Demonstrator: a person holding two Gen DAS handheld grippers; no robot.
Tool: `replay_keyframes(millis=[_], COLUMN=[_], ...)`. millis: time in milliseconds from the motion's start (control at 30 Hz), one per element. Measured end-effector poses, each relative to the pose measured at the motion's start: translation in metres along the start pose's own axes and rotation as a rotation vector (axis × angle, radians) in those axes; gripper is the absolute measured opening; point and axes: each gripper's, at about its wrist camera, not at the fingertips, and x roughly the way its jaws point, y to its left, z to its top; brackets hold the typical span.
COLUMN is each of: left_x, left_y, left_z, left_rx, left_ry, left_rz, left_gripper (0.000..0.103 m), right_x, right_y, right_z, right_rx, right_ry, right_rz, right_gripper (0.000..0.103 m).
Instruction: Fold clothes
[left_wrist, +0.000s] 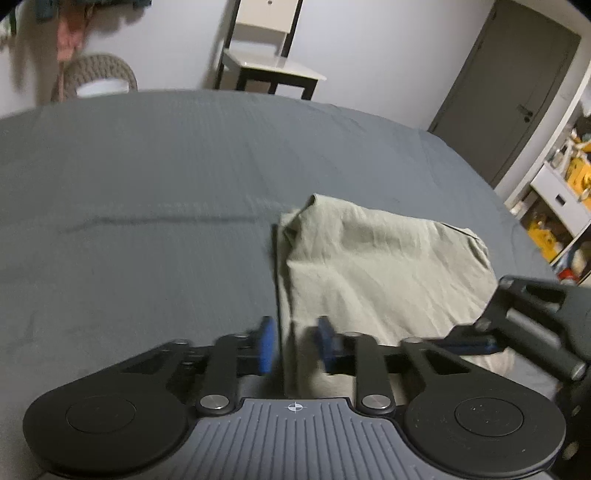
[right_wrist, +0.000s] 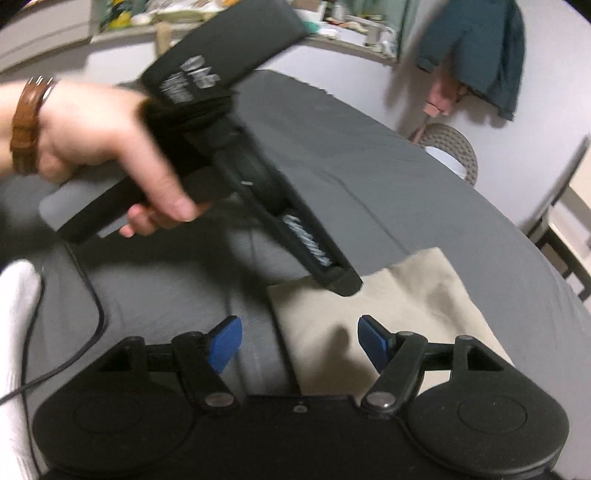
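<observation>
Covering the bed, a grey sheet (left_wrist: 155, 177) — dark door (left_wrist: 513, 92) beyond.

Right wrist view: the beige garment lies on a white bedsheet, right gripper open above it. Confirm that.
Wrong on the sheet. The right wrist view shows the beige garment on a grey bedsheet, not white. The right gripper is indeed open above it.

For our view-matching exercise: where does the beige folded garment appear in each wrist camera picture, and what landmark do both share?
Left wrist view: the beige folded garment lies right of centre on the grey bedsheet.
Right wrist view: the garment sits lower right, just ahead of the blue pads.
Shared landmark: the woven basket by the wall.
</observation>
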Motion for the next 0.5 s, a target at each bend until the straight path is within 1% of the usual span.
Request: replay_keyframes(millis=[67, 200, 300, 400, 500], left_x=[0.002, 0.006, 0.009, 0.003, -0.012], left_y=[-0.002, -0.002, 0.004, 0.009, 0.01], left_z=[0.001, -0.001, -0.002, 0.002, 0.009], left_rx=[0.006, 0.013, -0.019, -0.067, -0.088], left_ry=[0.004, 0.006, 0.001, -0.026, -0.063], left_rz=[0.007, 0.057, 0.07, 0.08, 0.08], left_gripper=[0.012, 0.012, 0.012, 0.013, 0.013], right_x=[0.005, 0.013, 0.017, 0.013, -0.001], right_y=[0.005, 0.005, 0.002, -0.002, -0.016], right_z=[-0.001, -0.001, -0.002, -0.003, 0.001], right_rx=[-0.018, 0.012, 0.039, 0.055, 0.093], right_ry=[0.011, 0.024, 0.03, 0.011, -0.044], right_rz=[0.013, 0.059, 0.084, 0.111, 0.144], right_gripper=[0.074, 0.074, 0.075, 0.075, 0.075])
